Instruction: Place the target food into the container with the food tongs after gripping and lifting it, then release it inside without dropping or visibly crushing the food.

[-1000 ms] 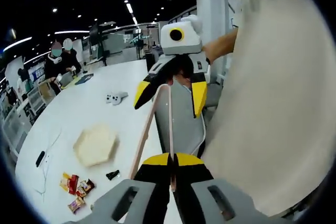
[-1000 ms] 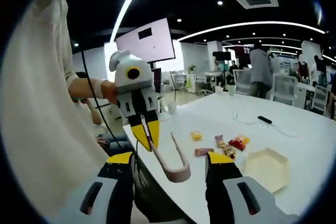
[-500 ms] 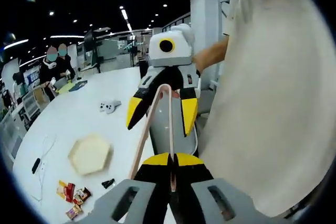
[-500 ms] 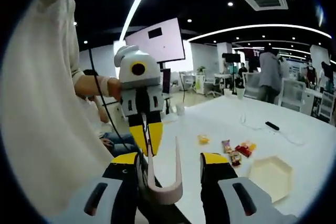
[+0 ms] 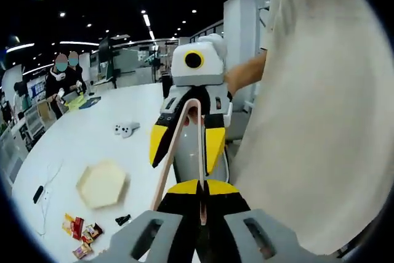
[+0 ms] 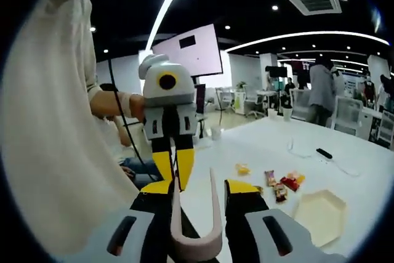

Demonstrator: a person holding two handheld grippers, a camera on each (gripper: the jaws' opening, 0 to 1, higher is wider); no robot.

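I have the pink food tongs [image 5: 198, 146] pinched at the arm tips by my left gripper [image 5: 201, 188], whose yellow-tipped jaws are pressed together on them low in the left gripper view. From there the tongs run straight away from me, long axis along the jaws, up to their looped end, which sits between the yellow fingers of my right gripper [image 5: 184, 146]. In the right gripper view the same tongs [image 6: 196, 226] show from the other end: the U-shaped bend lies low between my right gripper's [image 6: 196, 198] own jaws, which stand spread on either side of it, and I cannot tell whether either jaw touches the bend. The two arms rise toward the left gripper [image 6: 173, 159] facing me.

The relation I care about is where the food lies from this pair. The snack packets [image 6: 282, 184] sit on the white counter [image 6: 345, 177] off to the right in the right gripper view, well apart from the tongs, with a small yellow piece [image 6: 242, 168] nearer and the pale hexagonal container [image 6: 321, 210] just beyond the packets. In the left gripper view the container [image 5: 102, 183] and packets [image 5: 79, 229] lie low left. Which packet is the target I cannot say.

I judge the hand-over between grippers is still in hand, so the tongs must be turned tips toward the counter before any pick
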